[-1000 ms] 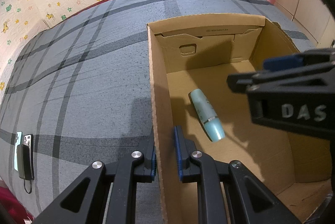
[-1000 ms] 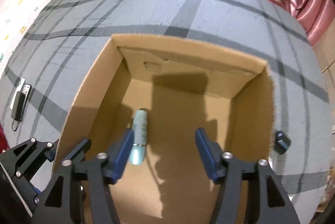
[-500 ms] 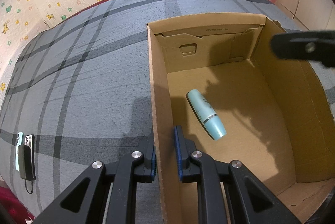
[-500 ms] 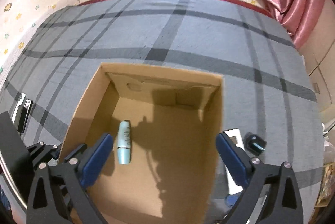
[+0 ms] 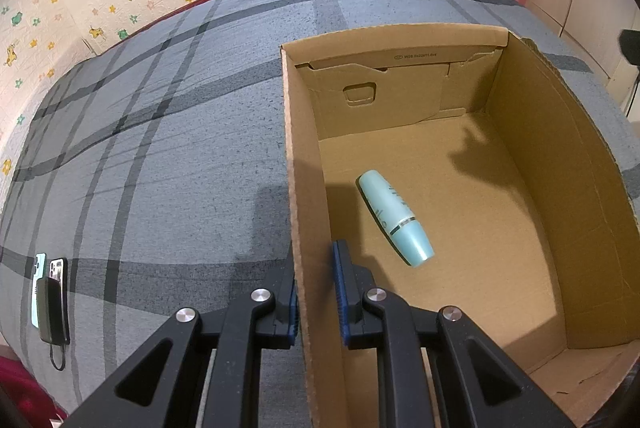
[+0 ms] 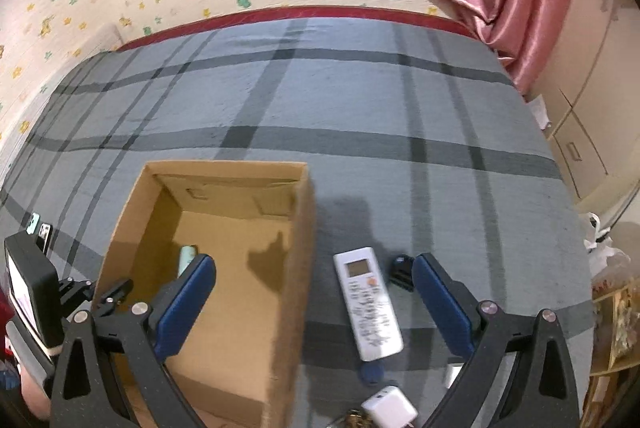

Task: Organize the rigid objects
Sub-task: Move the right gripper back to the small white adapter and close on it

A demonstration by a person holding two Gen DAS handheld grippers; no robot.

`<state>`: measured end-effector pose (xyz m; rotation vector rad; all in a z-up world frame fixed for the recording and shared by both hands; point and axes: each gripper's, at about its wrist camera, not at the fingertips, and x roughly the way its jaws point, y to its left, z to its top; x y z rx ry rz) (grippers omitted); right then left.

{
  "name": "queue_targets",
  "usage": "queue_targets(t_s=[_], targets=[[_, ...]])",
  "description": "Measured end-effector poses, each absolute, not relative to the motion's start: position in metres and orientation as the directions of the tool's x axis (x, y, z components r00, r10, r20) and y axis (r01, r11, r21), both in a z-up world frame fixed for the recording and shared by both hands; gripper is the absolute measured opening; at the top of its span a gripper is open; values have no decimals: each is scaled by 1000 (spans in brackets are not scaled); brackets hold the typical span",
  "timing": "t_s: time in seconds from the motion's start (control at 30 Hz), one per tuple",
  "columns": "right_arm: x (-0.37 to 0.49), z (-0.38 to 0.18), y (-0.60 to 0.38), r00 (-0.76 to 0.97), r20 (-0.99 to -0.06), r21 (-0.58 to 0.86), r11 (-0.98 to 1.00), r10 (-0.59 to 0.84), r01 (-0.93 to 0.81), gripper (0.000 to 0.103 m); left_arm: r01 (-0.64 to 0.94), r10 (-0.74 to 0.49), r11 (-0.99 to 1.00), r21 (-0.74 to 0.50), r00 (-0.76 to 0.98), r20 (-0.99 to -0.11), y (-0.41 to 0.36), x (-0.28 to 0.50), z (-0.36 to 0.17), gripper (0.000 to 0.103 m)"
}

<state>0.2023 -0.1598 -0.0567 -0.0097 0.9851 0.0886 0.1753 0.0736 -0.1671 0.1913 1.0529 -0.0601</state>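
Left tongs (image 5: 316, 292) pinch the box (image 5: 298, 187) side wall, likely steadying it for loading. Right tongs (image 6: 314, 302), jaws just spread wide and empty, hover over the remote (image 6: 367, 302) on the bed (image 6: 320, 99) beside the box. Bottle (image 5: 394, 218) lies inside; blurry near edge.

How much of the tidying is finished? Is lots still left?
Just started. Done: one teal bottle lies in the box. In hand: the left gripper pinches the box wall; the right gripper is open and empty. Left: the remote, black cap and white charger lie on the bed beside the box.
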Motion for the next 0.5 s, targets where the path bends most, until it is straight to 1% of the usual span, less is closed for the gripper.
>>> queue_targets(t_s=[0.27, 0.5], targets=[[188, -54, -209, 553, -833, 3, 1000, 11, -14, 101, 139, 44, 982, 130, 495, -868, 74, 175, -167, 16], [171, -67, -248, 531, -847, 0, 999, -24, 44, 101, 140, 49, 981, 136, 495, -867, 73, 175, -167, 16]])
